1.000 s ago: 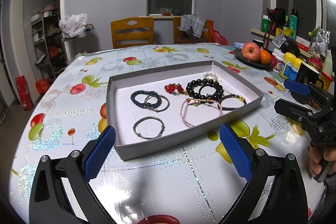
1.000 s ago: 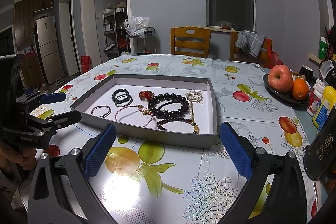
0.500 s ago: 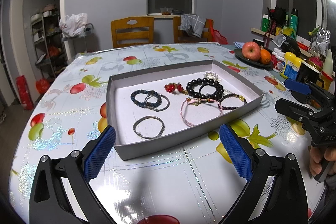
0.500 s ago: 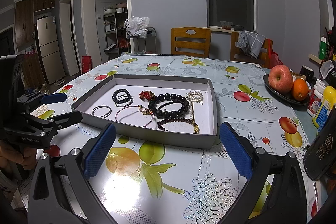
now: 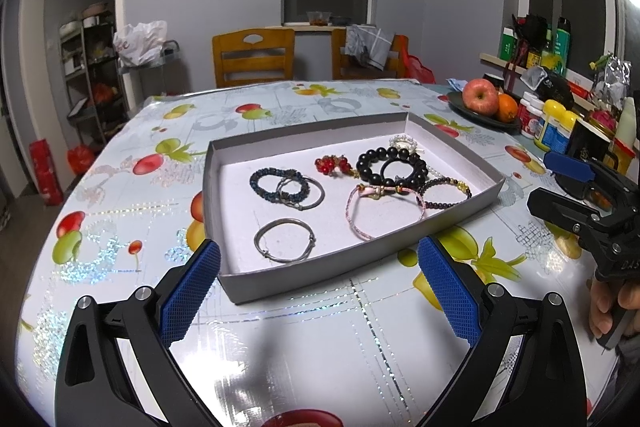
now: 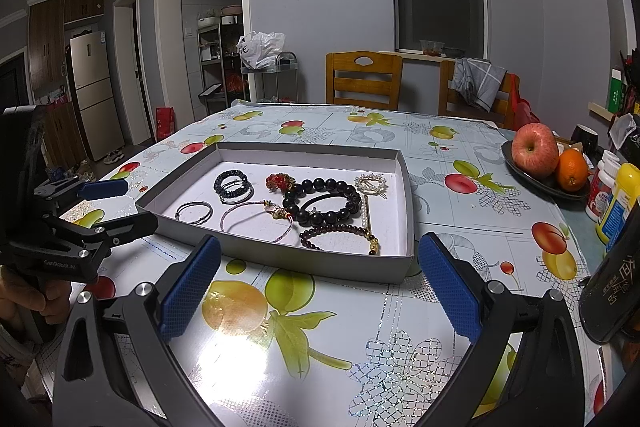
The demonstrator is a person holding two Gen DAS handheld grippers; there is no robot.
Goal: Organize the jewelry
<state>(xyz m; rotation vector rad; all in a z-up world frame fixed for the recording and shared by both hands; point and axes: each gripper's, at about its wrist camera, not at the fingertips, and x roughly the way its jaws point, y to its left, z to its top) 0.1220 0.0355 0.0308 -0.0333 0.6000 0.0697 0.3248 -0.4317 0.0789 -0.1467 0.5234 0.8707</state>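
A shallow grey tray point(image 5: 280, 289) point(image 6: 320, 269) holds several bracelets on the fruit-print tablecloth. Inside lie a silver bangle point(image 5: 284, 240) point(image 6: 194, 212), a dark blue bead bracelet point(image 5: 276, 183) point(image 6: 232, 183), a pink cord bracelet point(image 5: 382, 211) point(image 6: 256, 221), a big black bead bracelet point(image 5: 390, 167) point(image 6: 320, 201), a red charm point(image 5: 332, 163) point(image 6: 280, 181), a dark red bead bracelet point(image 5: 444, 193) point(image 6: 338, 237) and a pearl brooch point(image 5: 402, 143) point(image 6: 370, 183). My left gripper point(image 5: 318, 297) point(image 6: 104, 203) stands open before the tray's near left corner. My right gripper point(image 6: 320, 299) point(image 5: 554, 183) is open and empty, just short of the tray.
A dark plate point(image 6: 532, 177) with an apple and an orange sits at the right, beside jars and bottles point(image 5: 556, 123). A dark bottle point(image 6: 612, 291) stands close on my right. Two wooden chairs point(image 5: 254, 57) are behind the table. A hand point(image 5: 608, 301) holds the right gripper's handle.
Almost nothing has moved. The right gripper has drifted a little in the left wrist view; both stay open and empty.
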